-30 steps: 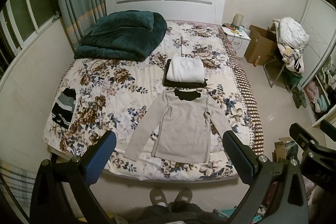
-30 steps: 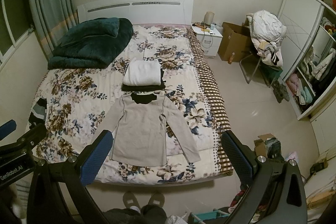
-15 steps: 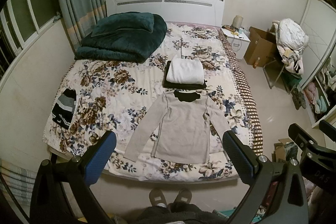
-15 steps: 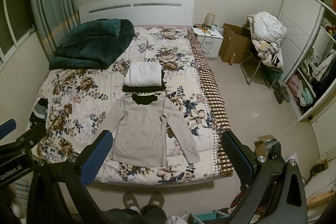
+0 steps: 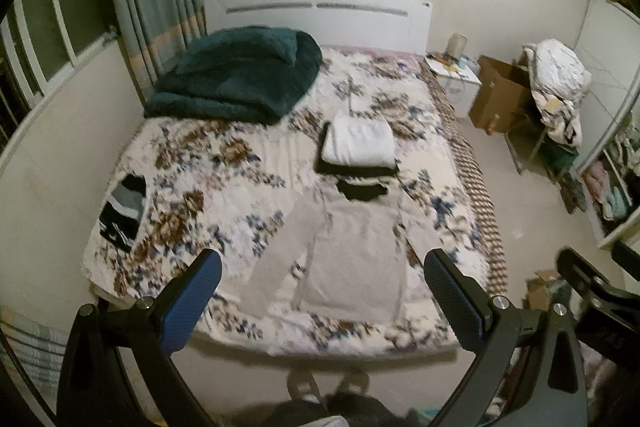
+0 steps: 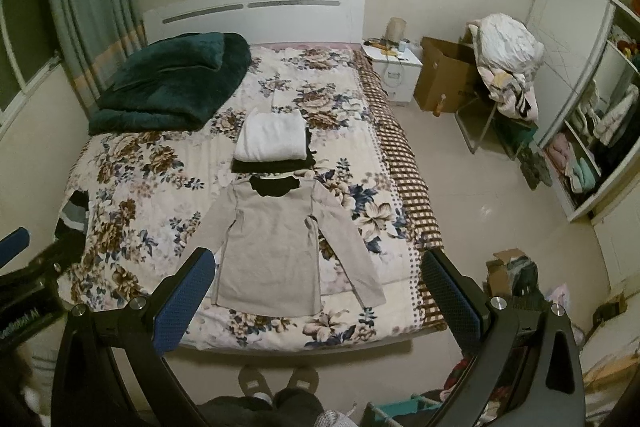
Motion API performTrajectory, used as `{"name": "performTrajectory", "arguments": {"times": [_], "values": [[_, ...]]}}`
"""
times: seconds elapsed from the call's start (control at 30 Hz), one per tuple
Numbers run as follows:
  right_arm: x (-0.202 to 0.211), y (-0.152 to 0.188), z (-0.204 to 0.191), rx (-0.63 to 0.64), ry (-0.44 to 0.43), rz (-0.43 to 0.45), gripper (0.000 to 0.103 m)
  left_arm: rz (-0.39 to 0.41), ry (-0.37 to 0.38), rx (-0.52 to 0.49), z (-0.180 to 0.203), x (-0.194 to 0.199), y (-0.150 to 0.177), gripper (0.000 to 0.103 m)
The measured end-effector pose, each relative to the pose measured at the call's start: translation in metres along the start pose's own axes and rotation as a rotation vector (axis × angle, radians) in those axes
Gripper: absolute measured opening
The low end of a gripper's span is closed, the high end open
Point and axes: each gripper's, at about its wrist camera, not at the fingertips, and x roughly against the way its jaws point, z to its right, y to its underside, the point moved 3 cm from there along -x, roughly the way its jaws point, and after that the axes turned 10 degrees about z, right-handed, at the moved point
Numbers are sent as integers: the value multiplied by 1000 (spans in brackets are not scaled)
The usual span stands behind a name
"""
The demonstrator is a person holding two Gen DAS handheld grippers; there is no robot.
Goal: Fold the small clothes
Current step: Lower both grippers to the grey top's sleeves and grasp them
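The room is dim and yellowish. The left wrist picture is smeared; the flowers on the bed [image 5: 224, 163] look fuzzy. The right wrist picture is sharp. Both bend round, with black corners.

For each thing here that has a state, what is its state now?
grey long-sleeved top: spread flat, unfolded
white garment: folded, stacked on black one
teal blanket: folded
striped garment: folded
cardboard box: open
left tool: open, empty
right tool: open, empty
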Motion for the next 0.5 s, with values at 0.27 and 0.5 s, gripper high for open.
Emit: {"name": "performTrajectory", "arguments": {"times": [0.27, 0.5], "values": [[-134, 28, 54, -167, 78, -150, 103, 18, -85, -47, 7, -118, 17, 103], [-317, 148, 156, -355, 174, -386, 103, -121, -168, -54, 26, -251, 83, 103]]}}
